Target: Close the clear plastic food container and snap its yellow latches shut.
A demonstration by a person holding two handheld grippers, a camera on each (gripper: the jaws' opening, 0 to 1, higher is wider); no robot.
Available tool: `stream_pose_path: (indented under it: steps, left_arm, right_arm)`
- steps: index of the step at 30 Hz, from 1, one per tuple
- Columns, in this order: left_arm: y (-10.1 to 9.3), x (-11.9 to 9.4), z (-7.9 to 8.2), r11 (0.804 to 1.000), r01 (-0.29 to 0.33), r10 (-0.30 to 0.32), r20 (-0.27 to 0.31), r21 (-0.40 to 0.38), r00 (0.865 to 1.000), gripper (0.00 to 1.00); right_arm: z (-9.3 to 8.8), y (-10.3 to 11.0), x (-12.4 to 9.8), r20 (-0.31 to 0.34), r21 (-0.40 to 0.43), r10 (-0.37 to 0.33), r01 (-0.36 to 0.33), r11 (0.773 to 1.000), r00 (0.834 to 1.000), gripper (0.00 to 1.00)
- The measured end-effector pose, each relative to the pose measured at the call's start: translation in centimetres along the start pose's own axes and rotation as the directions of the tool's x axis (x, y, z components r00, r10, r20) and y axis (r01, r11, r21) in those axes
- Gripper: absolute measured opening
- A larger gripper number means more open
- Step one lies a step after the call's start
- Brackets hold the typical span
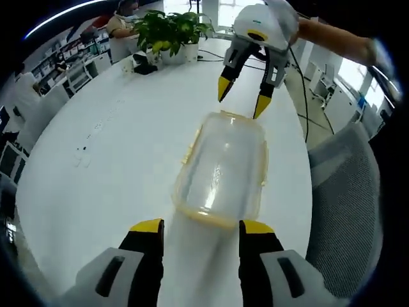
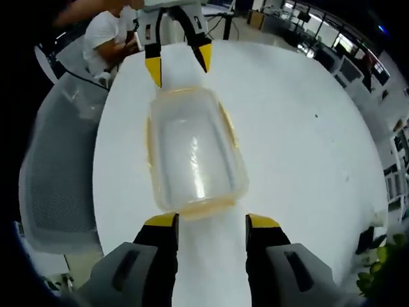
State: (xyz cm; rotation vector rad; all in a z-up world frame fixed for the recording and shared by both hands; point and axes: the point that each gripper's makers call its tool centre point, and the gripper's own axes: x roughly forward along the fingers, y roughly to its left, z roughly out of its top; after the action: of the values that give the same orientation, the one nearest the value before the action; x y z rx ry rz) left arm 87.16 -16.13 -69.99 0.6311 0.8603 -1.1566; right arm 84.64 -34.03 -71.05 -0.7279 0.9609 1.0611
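A clear plastic food container [image 1: 220, 169] lies on the white table [image 1: 108, 147] with its lid resting on top. Yellow latches [image 1: 263, 166] run along its long sides. My left gripper [image 1: 201, 227] is open at the container's near short end, one yellow-tipped jaw at each side of it. My right gripper [image 1: 244, 97] hangs open over the far end. In the right gripper view the container [image 2: 195, 150] stretches away from my open right gripper [image 2: 211, 221] toward the left gripper [image 2: 179, 64]. A side latch [image 2: 227, 121] sticks outward.
A grey mesh chair [image 1: 345, 204] stands close to the table edge beside the container, also seen as the chair [image 2: 61, 173]. Potted plants [image 1: 169, 32] and a dark cable [image 1: 300, 83] sit at the far end. A person [image 2: 105, 35] sits beyond the table.
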Motion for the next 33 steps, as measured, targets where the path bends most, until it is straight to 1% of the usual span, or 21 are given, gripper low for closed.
stream_pose_path:
  steps: [3,4,5,7,8,12,15,19,22,23,24,25,26,28,33]
  left_arm:
    - [0.0,0.0,-0.2,0.999,-0.021,0.021,0.004,-0.033,1.000,0.40]
    - [-0.1,0.1,-0.2,0.998,-0.029,0.030,0.016,-0.063,0.999,0.40]
    - [-0.1,0.1,-0.3,0.995,-0.033,0.035,0.021,-0.095,0.999,0.40]
    - [-0.1,0.0,-0.3,0.990,-0.038,0.043,0.036,-0.134,0.998,0.39]
    - [0.0,0.0,-0.5,0.987,-0.046,0.052,0.033,-0.155,0.998,0.39]
    - [-0.1,-0.2,-0.9,0.974,-0.066,0.077,0.045,-0.216,0.996,0.38]
    - [-0.1,-0.3,-1.2,0.967,-0.083,0.098,0.049,-0.242,0.994,0.37]
    - [-0.2,-0.3,-1.2,0.952,-0.097,0.122,0.071,-0.292,0.990,0.37]
    - [-0.6,-0.1,-1.2,0.940,-0.097,0.131,0.084,-0.328,0.988,0.37]
    - [-0.8,0.1,-1.2,0.937,-0.099,0.135,0.086,-0.335,0.987,0.37]
    - [-0.9,0.1,-1.2,0.936,-0.101,0.137,0.087,-0.338,0.987,0.37]
    - [-0.9,0.2,-1.3,0.930,-0.105,0.144,0.087,-0.353,0.986,0.37]
    - [-0.9,0.3,-1.3,0.926,-0.104,0.146,0.090,-0.362,0.985,0.37]
    - [-1.3,0.5,-1.2,0.916,-0.093,0.141,0.097,-0.390,0.985,0.37]
    - [-1.9,1.1,-1.2,0.905,-0.077,0.133,0.107,-0.417,0.985,0.36]
  right_arm:
    - [-0.2,-0.1,-0.4,0.006,0.019,-0.016,0.015,1.000,1.000,0.37]
    - [-0.3,0.0,-0.5,0.007,0.031,-0.015,0.014,0.999,1.000,0.37]
    - [-0.4,0.0,-0.6,0.008,0.038,-0.016,0.016,0.999,1.000,0.37]
    - [-0.4,0.1,-0.8,0.019,0.062,-0.026,0.025,0.998,0.999,0.36]
    - [-0.5,0.2,-0.9,0.026,0.080,-0.025,0.023,0.997,0.999,0.36]
    - [-0.7,0.5,-0.9,0.042,0.121,-0.035,0.030,0.992,0.998,0.34]
    - [-0.9,0.6,-0.9,0.057,0.161,-0.052,0.043,0.986,0.997,0.34]
    - [-0.5,0.5,-1.0,0.104,0.247,-0.096,0.068,0.967,0.990,0.34]
    - [-0.2,0.0,-1.1,0.145,0.325,-0.142,0.088,0.942,0.979,0.34]
    - [-0.1,-0.3,-1.2,0.157,0.358,-0.163,0.098,0.929,0.974,0.34]
    - [0.0,-0.4,-1.2,0.166,0.378,-0.171,0.097,0.921,0.971,0.34]
    - [0.1,-0.3,-1.2,0.177,0.396,-0.173,0.091,0.914,0.969,0.34]
    - [0.3,-0.3,-1.1,0.191,0.425,-0.178,0.082,0.901,0.965,0.34]
    - [0.5,-0.1,-1.0,0.208,0.444,-0.178,0.069,0.894,0.962,0.34]
    - [0.3,0.4,-0.3,0.205,0.467,-0.179,0.064,0.882,0.962,0.33]
